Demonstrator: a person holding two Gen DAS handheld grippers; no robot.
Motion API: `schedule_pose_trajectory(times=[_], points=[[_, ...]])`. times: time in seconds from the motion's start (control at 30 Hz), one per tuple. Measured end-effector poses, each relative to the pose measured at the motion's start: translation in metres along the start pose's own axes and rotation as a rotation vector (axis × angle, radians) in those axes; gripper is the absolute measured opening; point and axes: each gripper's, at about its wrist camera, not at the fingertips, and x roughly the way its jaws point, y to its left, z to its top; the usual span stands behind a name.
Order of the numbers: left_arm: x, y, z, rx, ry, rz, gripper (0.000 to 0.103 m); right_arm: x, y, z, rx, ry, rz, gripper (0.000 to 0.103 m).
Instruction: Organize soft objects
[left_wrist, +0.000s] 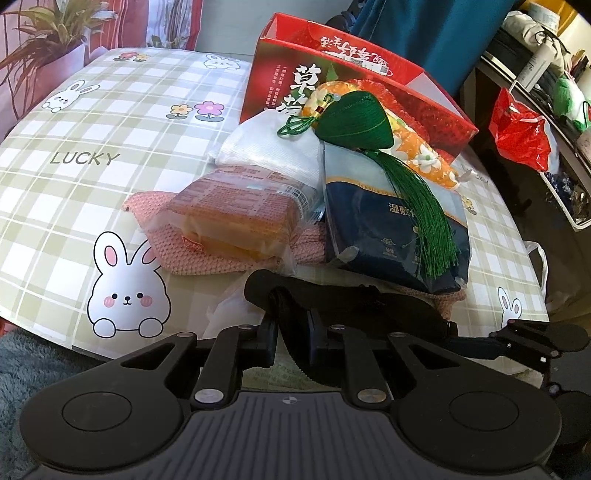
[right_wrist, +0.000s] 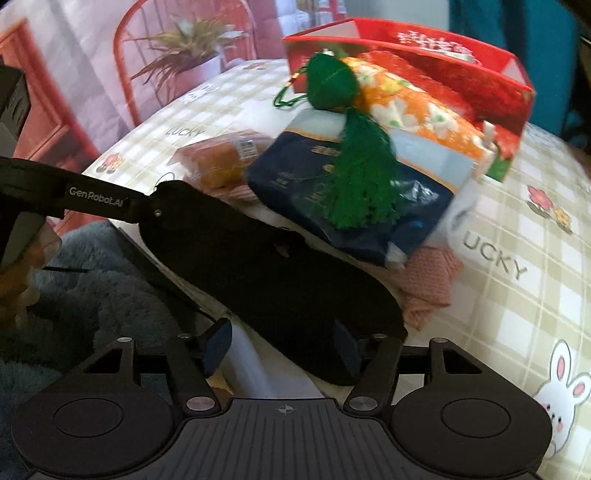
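A black eye mask (left_wrist: 343, 306) lies at the table's near edge. My left gripper (left_wrist: 291, 339) is shut on its left end. In the right wrist view the mask (right_wrist: 266, 280) stretches across, and my right gripper (right_wrist: 284, 354) stands open around its near end. Behind lies a pile: a green tasselled sachet (left_wrist: 354, 122), an orange flowered pouch (left_wrist: 417, 147), a navy wet-wipe pack (left_wrist: 391, 236), a wrapped orange cake (left_wrist: 236, 218), a white cloth (left_wrist: 269, 151) and a pink knitted cloth (left_wrist: 207, 254).
A red strawberry box (left_wrist: 332, 70) stands open behind the pile on the checked bunny tablecloth (left_wrist: 92, 177). A red bag (left_wrist: 521, 129) and cluttered shelves are at the right. A blue-grey shaggy rug (right_wrist: 92, 280) lies below the table edge. A potted plant (left_wrist: 55, 33) stands back left.
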Motion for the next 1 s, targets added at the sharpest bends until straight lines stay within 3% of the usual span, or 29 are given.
schedule_pose_trajectory(times=[0.23, 0.5, 0.6, 0.73, 0.87, 0.9, 0.97, 1.0], points=[[0.003, 0.002, 0.0, -0.007, -0.001, -0.003, 0.017, 0.02, 0.009, 0.004, -0.045, 0.107, 0.011, 0.061], [0.005, 0.004, 0.006, -0.007, 0.001, -0.028, 0.019, 0.031, 0.006, 0.01, -0.042, 0.105, -0.026, 0.054], [0.003, 0.009, 0.009, -0.024, 0.011, -0.063, 0.025, 0.03, 0.002, 0.012, -0.025, 0.082, -0.042, 0.051], [-0.008, 0.015, 0.012, -0.021, -0.018, -0.078, 0.046, 0.03, -0.004, 0.013, -0.02, 0.07, -0.059, 0.05], [-0.022, 0.021, 0.016, -0.001, -0.052, -0.09, 0.046, 0.033, -0.008, 0.015, -0.022, 0.053, -0.081, 0.05], [-0.024, 0.022, 0.015, 0.01, -0.058, -0.082, 0.046, 0.033, -0.009, 0.016, -0.021, 0.048, -0.091, 0.047], [-0.024, 0.023, 0.014, 0.032, -0.053, -0.065, 0.046, 0.034, -0.012, 0.017, -0.021, 0.038, -0.133, 0.028], [-0.023, 0.024, 0.013, 0.037, -0.043, -0.063, 0.046, 0.036, -0.011, 0.017, -0.034, 0.045, -0.167, 0.024]])
